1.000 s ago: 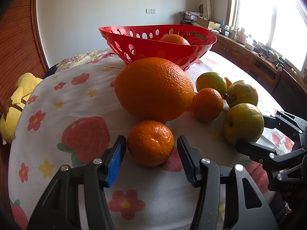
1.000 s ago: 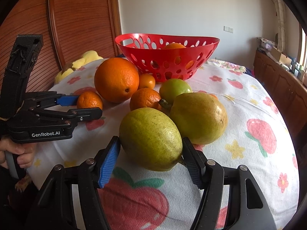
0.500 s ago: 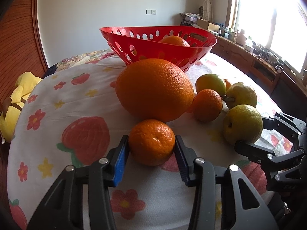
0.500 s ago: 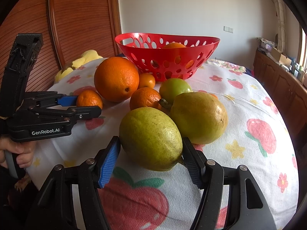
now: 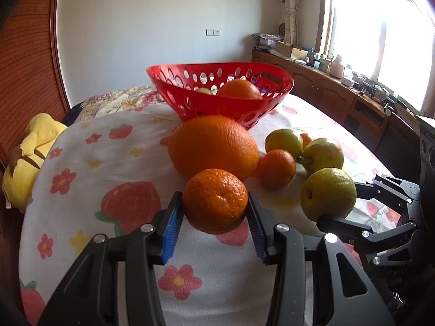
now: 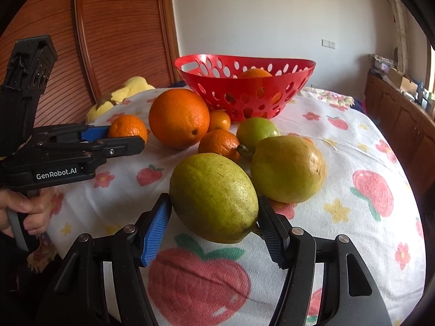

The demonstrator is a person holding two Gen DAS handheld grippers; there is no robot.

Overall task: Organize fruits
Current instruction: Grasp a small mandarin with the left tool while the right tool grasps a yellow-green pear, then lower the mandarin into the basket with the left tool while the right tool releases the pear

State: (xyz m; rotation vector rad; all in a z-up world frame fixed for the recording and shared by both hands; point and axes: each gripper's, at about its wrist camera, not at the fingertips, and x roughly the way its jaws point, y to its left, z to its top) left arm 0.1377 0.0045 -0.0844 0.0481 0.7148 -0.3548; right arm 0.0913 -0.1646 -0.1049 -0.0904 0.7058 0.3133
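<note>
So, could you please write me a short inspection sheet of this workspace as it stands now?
Surface: fruit-print cloth, wrinkled.
Job's things: red basket holds an orange; on the cloth a large orange, small oranges, green fruit and a second pear.
Clutter: yellow plush toy at the cloth's edge.
Grippers: left tool has just closed on a mandarin; right tool clamps a green pear.
Cables: nothing seen.
Surroundings: wooden panels, window, cluttered sideboard.
</note>
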